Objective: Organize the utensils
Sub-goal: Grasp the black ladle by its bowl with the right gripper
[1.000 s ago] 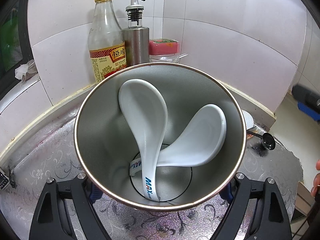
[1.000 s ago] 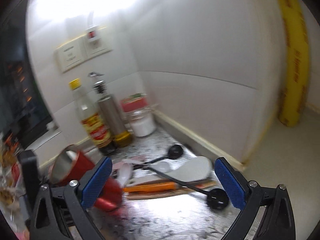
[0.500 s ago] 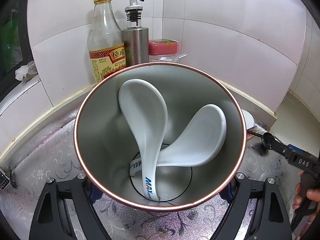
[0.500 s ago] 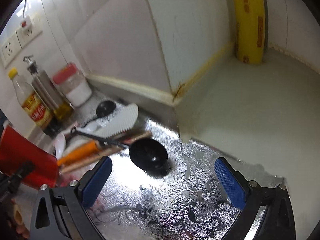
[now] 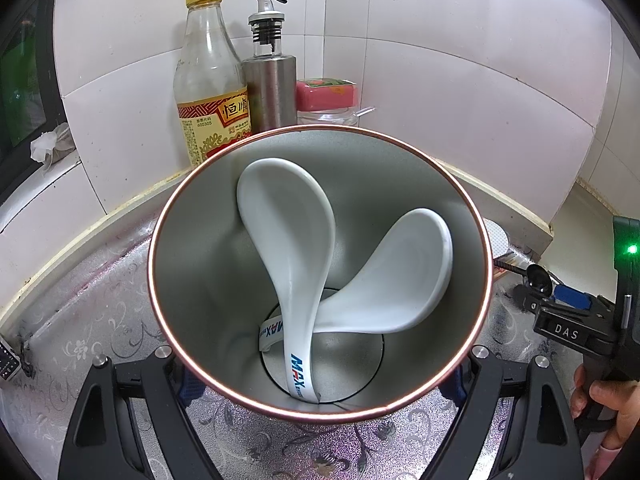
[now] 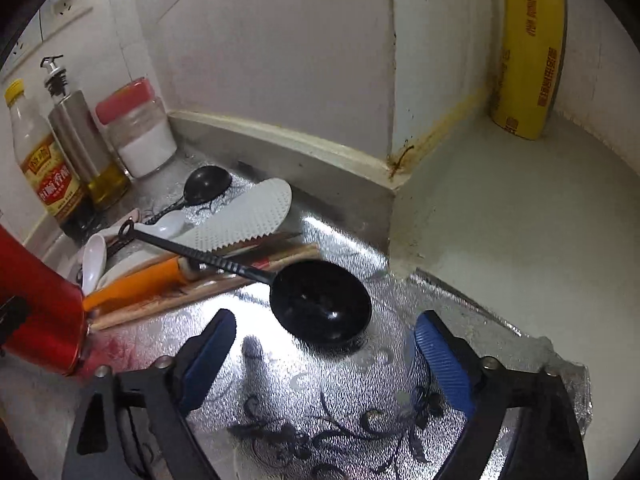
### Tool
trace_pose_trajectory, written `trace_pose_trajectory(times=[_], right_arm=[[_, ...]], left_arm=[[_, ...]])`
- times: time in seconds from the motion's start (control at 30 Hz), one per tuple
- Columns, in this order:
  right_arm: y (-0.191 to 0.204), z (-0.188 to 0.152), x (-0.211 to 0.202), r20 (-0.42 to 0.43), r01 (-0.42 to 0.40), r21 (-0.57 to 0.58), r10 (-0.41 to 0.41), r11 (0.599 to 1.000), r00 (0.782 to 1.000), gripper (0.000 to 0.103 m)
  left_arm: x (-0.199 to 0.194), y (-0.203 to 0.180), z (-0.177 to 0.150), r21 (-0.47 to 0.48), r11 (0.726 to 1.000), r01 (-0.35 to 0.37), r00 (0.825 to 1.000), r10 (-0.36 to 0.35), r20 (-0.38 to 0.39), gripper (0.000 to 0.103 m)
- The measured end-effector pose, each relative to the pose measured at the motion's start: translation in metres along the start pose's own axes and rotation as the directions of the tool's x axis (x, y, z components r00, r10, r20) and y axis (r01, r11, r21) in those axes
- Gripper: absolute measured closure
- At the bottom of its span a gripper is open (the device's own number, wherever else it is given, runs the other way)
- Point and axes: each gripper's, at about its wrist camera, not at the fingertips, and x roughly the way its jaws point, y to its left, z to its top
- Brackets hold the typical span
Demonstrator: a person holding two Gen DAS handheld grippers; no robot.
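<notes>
Left gripper [image 5: 320,392]: holds the red metal cup [image 5: 188,280], two white soup spoons [image 5: 288,240] inside.
Right gripper [image 6: 324,344]: wide, closing, nothing between yet.
Black ladle [image 6: 320,304]: centre of frame, just above the pads.
Tip: go lower, pinch the thin handle, not the round bowl.

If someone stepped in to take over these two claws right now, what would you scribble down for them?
Left claw: shut on the red metal cup with the copper rim, tilted, two white ceramic soup spoons already inside.
Right claw: jaws closing, nothing between them yet, poised just short of the black plastic ladle's bowl on the foil-covered counter.
Left to do: the black ladle, a smaller black ladle, white rice paddle, more white spoons, an orange-handled tool and wooden chopsticks lie piled beside the cup.
</notes>
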Motion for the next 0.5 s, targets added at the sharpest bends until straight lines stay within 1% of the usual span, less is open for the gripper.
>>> trace_pose_trajectory(times=[0.07,0.13,0.27,0.43,0.5], right_arm=[[0.0015,0.0014,0.0005,0.006,0.006,-0.004,-0.006,1.0,1.0,0.014],[0.0026,0.0032,0.0022,0.001,0.006,-0.005,-0.006,1.0,1.0,0.021],[0.0027,0.0048,0.0016,0.006,0.011,-0.007,-0.011,1.0,1.0,0.03],[0.0011,0.006,0.0014,0.005,0.02,-0.008,-0.02,1.0,1.0,0.049],[0.0005,0.0065,0.001,0.004,0.016,-0.008,-0.016,1.0,1.0,0.052]], left_arm=[[-0.0002,-0.0002,-0.0003,0.001,1.0,0.0,1.0,0.0,0.0,0.014],[0.0001,0.0002,0.0002,0.002,1.0,-0.001,1.0,0.001,0.0,0.014],[-0.0002,-0.0003,-0.0003,0.0,1.0,0.0,1.0,0.0,0.0,0.014],[-0.0002,-0.0003,-0.0003,0.0,1.0,-0.001,1.0,0.001,0.0,0.014],[-0.0001,-0.0002,-0.0002,0.0,1.0,-0.001,1.0,0.001,0.0,0.014]])
